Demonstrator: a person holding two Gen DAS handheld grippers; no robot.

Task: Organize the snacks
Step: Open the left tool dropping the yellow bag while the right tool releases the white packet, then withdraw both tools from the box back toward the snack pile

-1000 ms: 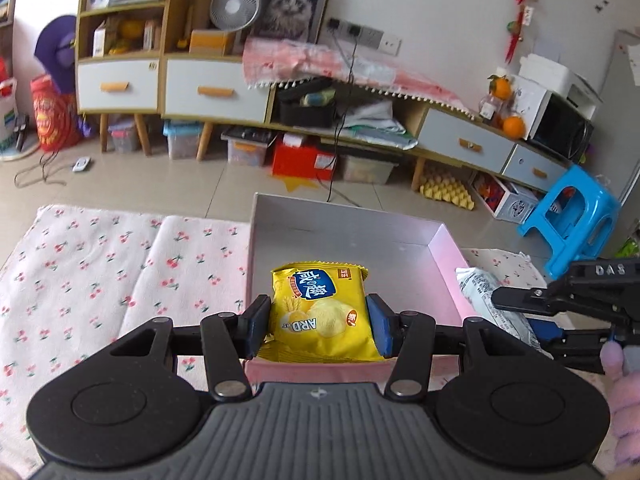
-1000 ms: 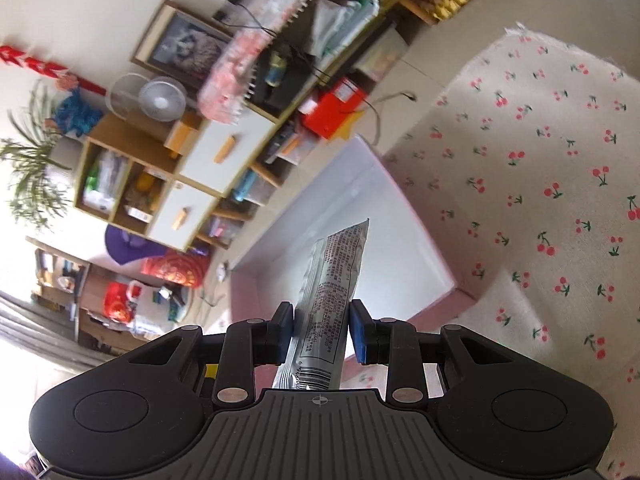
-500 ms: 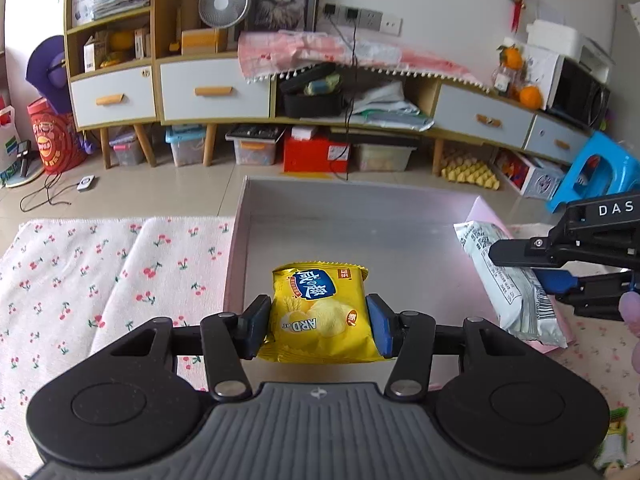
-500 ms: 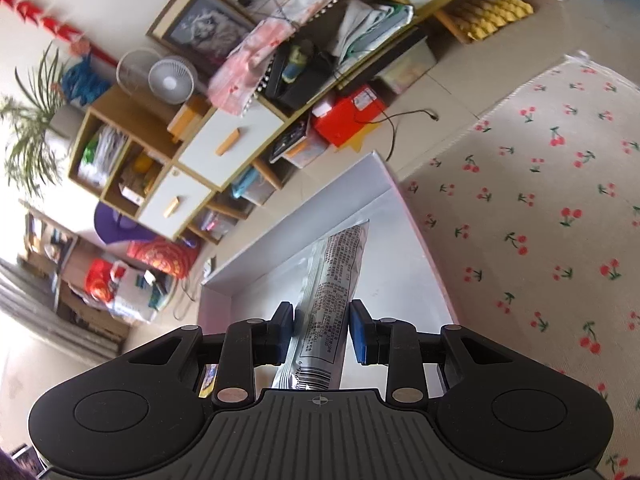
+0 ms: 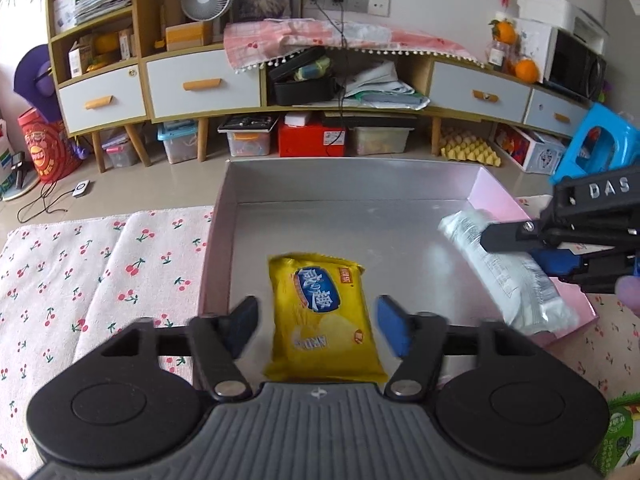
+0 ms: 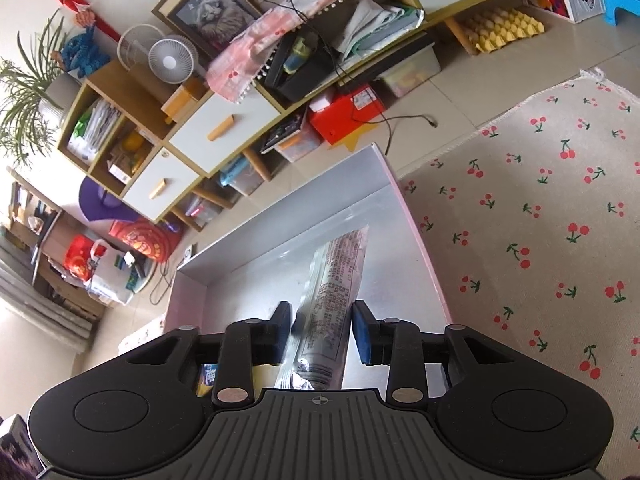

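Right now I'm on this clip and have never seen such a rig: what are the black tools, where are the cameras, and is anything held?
A person holds a two-finger gripper in each hand; a fisheye camera on each looks along its fingers. In the left view, the left gripper is opening, its pads clear of the yellow chip bag lying in the pink box. In the right view, the right gripper is also opening around the silver snack packet, over the same box. A cherry-print cloth covers the surface.
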